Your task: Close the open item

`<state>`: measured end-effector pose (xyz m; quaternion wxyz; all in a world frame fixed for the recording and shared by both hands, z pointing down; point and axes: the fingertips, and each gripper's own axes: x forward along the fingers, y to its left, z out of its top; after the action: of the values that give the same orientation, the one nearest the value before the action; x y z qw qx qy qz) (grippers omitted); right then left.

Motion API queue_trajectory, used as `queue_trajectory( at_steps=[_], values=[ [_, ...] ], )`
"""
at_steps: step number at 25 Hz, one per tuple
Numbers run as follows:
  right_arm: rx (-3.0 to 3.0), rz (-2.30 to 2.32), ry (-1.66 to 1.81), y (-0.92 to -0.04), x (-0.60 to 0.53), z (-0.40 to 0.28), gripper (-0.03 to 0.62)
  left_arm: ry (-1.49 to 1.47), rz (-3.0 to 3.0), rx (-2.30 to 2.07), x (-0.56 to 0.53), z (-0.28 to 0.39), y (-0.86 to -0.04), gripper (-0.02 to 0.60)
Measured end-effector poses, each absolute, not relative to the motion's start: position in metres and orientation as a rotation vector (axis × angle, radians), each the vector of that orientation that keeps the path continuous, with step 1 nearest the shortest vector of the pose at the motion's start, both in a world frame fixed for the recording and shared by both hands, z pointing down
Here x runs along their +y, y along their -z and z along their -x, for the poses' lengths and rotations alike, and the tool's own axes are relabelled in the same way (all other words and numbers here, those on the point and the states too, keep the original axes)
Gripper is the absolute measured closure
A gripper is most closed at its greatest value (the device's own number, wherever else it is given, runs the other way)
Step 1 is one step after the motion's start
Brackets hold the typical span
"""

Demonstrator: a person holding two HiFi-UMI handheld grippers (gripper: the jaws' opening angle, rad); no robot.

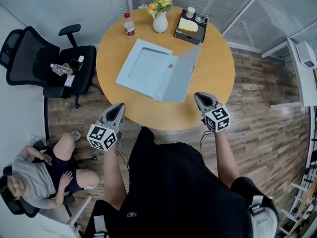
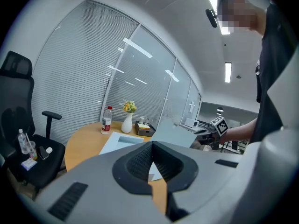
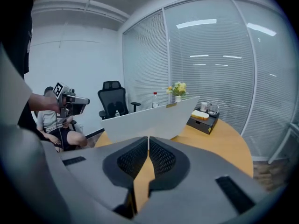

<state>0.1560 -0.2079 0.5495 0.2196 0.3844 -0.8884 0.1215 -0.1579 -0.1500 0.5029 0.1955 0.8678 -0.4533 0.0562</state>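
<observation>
Lying open ahead of left claw (image 1: 120, 106) and right claw (image 1: 198, 96), both pinched shut, empty: pale-blue flat box (image 1: 143, 67), lid half-raised.

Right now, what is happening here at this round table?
A person stands at a round table with a tool in each hand. The left tool and the right tool are both shut and empty, near the table's front edge. A flat blue box lies open on the table, its lid raised on the person's right. Neither tool touches it yet.
</observation>
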Motion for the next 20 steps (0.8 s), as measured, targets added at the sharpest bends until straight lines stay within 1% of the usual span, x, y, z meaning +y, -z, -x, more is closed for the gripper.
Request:
queue_trajectory(
  at_steps=[7,11,13,14,15,17,18,20],
  values=[
    [-2.352,-1.262,-0.329,-0.544,-0.266,-0.126,0.586,-0.273,-2.479,-1.183,-0.227,0.228,-0.521,0.577],
    [-2.288,-1.360,-0.332,-0.544,-0.288,-0.127,0.586,-0.297,-2.580,-0.951,-0.248,0.230,-0.537,0.575],
    [-2.264,-1.395,-0.331,-0.542,-0.297,-0.130,0.586,-0.361,-2.614,-0.836,-0.255,0.228,-0.552,0.575],
    [-2.254,-1.411,-0.331,-0.540,-0.302,-0.131,0.586,-0.402,-2.613,-0.808,-0.259,0.229,-0.561,0.553],
    [-2.246,-1.424,-0.333,-0.539,-0.306,-0.132,0.586,-0.442,-2.602,-0.793,-0.262,0.232,-0.571,0.493],
    [-2.238,-1.435,-0.334,-0.538,-0.310,-0.132,0.586,-0.515,-2.572,-0.768,-0.267,0.237,-0.591,0.419],
    [-2.235,-1.435,-0.333,-0.538,-0.313,-0.131,0.586,-0.549,-2.560,-0.753,-0.269,0.238,-0.601,0.364],
    [-2.235,-1.428,-0.327,-0.537,-0.319,-0.128,0.586,-0.616,-2.547,-0.719,-0.275,0.238,-0.622,0.297]
  ],
)
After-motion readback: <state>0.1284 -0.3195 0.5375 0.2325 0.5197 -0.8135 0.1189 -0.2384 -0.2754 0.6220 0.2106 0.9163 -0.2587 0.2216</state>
